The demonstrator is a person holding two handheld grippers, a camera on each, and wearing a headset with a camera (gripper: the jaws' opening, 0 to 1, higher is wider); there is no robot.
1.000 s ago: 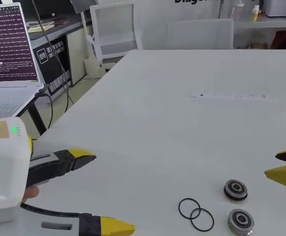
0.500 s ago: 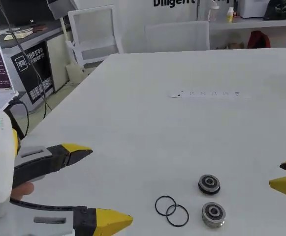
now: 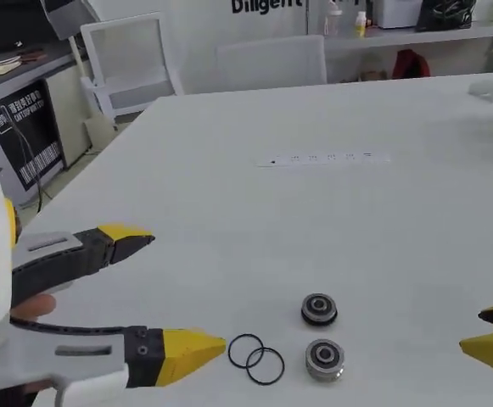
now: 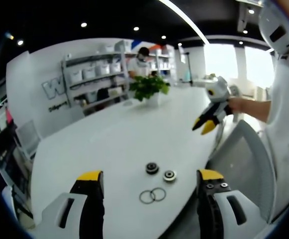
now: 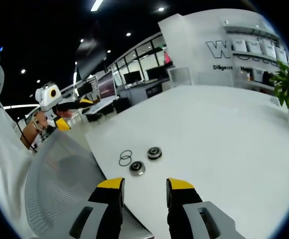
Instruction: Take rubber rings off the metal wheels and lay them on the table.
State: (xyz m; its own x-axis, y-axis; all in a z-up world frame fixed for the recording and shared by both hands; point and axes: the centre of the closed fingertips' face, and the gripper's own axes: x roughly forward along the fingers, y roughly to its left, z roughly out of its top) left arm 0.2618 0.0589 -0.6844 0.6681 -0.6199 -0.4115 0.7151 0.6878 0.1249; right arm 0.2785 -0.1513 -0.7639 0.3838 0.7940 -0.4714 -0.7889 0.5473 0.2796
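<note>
- Your left tool point(image 3: 174, 292) stands wide open and holds nothing, over the near edge of the table point(image 3: 356, 220).
- Your right tool point(image 3: 477, 331) is open more narrowly, also empty, at the right.
- Two rings point(image 3: 255, 358) lie overlapped on the table.
- Just right of them sit the far wheel point(image 3: 318, 309) and the near wheel point(image 3: 324, 358), close but apart.

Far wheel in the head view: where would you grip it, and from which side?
Probably across its outer rim, coming down from above: the far wheel lies flat on the table, hub up. Set the fingers on its left and right edges, since the near wheel sits close on the person's side.
</note>
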